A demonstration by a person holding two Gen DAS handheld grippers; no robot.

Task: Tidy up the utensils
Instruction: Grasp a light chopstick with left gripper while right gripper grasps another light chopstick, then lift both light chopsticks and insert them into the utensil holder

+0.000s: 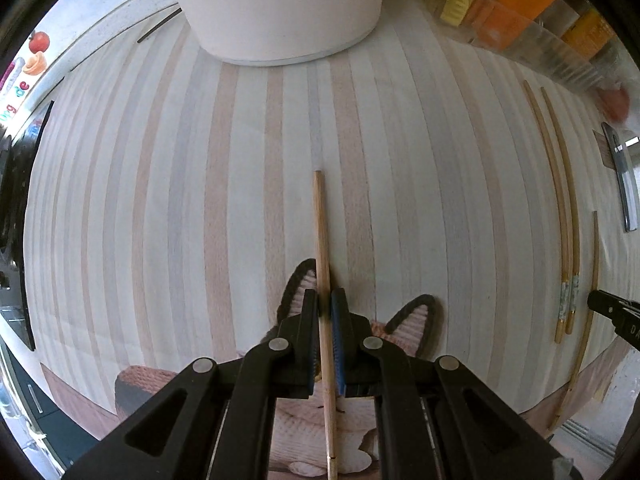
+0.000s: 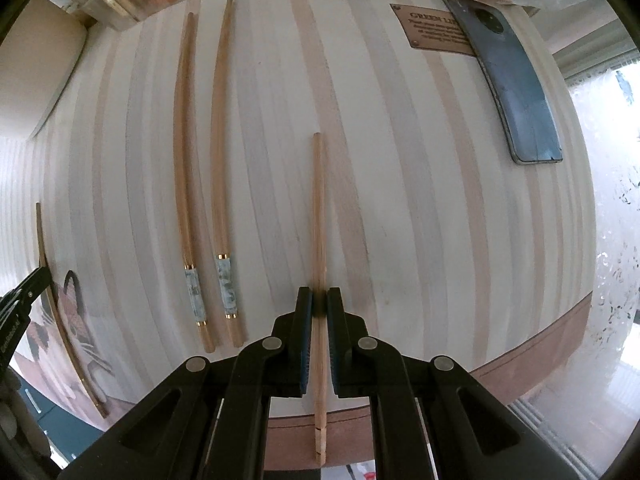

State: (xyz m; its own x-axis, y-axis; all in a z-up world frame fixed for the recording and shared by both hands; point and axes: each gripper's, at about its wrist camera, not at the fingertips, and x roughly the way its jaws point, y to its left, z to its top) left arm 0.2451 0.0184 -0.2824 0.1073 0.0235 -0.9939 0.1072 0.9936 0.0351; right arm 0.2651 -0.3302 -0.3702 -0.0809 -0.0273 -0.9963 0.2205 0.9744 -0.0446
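Chopsticks of plain pale wood sit one in each tool. The left gripper (image 1: 325,312) has its black jaws with blue pads closed on a slim plain wooden chopstick (image 1: 321,236), which runs forward from between the pads over the striped pastel wooden tabletop (image 1: 180,184), its far tip pointing toward a broad white cylindrical container (image 1: 276,8) standing at the far edge. Under this gripper lies a pink knitted cat-shaped mat with dark-edged ears (image 1: 416,320), partly hidden by the jaws.

The right gripper (image 2: 319,312) is likewise clamped on a second plain wooden chopstick (image 2: 319,208), whose rear end sticks out behind the pads past the table's brown rim.

To the left of that gripper, in its own view, a pair of wooden chopsticks with blue-and-white patterned bands and gold rings (image 2: 204,168) lies side by side on the tabletop, near each other but apart, well clear of the held stick. To the right lies a grey-blue smartphone face down (image 2: 516,92), overlapping a brown plaque with printed text (image 2: 424,28). Along the far edge stand clear plastic boxes holding orange and yellow packets (image 1: 516,16). Whether either held chopstick touches the table cannot be told.
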